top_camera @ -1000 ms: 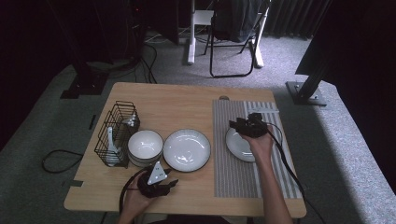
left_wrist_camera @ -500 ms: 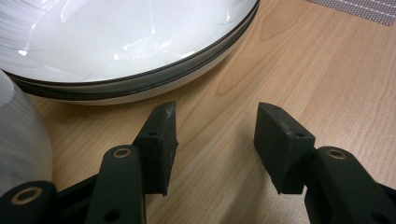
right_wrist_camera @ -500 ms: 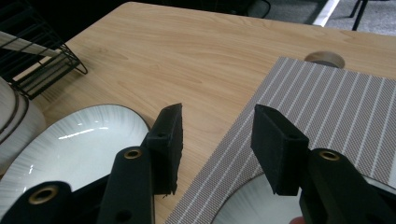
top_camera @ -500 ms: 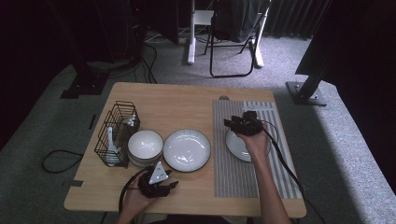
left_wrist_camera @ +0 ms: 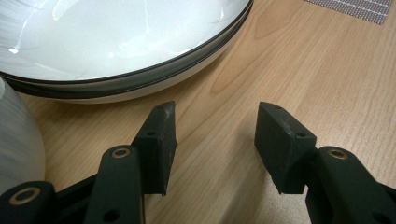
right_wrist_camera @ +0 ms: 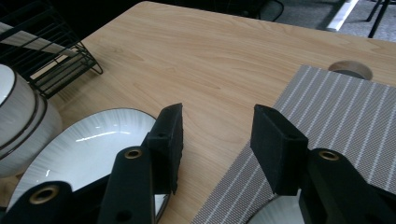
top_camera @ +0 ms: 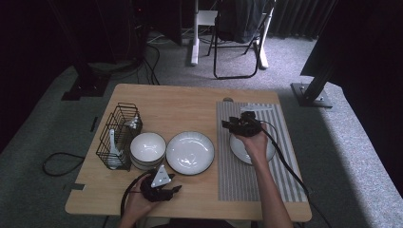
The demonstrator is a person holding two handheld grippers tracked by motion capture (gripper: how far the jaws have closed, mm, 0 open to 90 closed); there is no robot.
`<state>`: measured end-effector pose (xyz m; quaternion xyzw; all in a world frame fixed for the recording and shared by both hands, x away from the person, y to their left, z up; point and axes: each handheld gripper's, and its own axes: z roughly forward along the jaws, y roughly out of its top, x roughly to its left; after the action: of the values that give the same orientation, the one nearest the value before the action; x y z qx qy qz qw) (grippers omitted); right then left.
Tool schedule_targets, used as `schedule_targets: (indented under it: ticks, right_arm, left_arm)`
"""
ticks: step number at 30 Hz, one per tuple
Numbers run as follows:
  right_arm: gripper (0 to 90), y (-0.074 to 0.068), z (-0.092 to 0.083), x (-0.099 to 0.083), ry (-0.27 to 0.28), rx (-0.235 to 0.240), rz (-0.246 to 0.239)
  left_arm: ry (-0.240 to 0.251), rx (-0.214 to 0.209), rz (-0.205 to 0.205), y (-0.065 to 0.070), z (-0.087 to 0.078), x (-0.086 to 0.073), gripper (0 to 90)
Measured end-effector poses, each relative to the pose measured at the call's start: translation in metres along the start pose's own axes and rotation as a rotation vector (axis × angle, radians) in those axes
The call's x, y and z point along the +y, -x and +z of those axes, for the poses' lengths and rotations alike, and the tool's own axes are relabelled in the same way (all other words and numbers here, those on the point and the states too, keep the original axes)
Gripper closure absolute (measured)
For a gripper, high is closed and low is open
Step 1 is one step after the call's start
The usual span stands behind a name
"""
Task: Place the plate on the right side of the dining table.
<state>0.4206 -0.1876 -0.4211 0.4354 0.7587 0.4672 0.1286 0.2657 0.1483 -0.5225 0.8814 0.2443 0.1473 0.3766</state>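
Right gripper [top_camera: 233, 124] at centre right of the high view, jaws parted and empty, above the upper-left rim of the small plate [top_camera: 259, 153] on the striped mat [top_camera: 247, 180]. Left gripper [top_camera: 171, 190] at lower centre on the bench [top_camera: 190, 102], jaws released, large plate [top_camera: 190, 152] just ahead.

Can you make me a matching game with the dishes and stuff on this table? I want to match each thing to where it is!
Things:
1. wire rack
2. bowl
3. big plate
4. small plate

Places:
A. on the grey striped mat
B. at the far left of the row, with white utensils inside
C. in the middle of the table, between the bowl and the mat
D. right beside the wire rack

Right pairs: 1-B, 2-D, 3-C, 4-A
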Motion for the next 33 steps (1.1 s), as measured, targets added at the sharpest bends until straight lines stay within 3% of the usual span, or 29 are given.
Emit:
schedule_targets:
  ticks: [16, 21, 33]
  right_arm:
    - [53.3, -0.025, 0.015, 0.004, -0.009, 0.055, -0.045]
    - [53.4, -0.030, 0.018, 0.004, -0.021, 0.050, -0.068]
    - [53.3, -0.038, 0.023, 0.007, -0.017, 0.082, -0.073]
  left_arm:
    - [0.000, -0.011, -0.011, -0.001, 0.000, 0.000, 49.0]
    - [0.001, -0.011, -0.007, 0.000, 0.001, 0.000, 49.0]
    - [0.002, -0.008, -0.004, 0.000, 0.000, 0.000, 49.0]
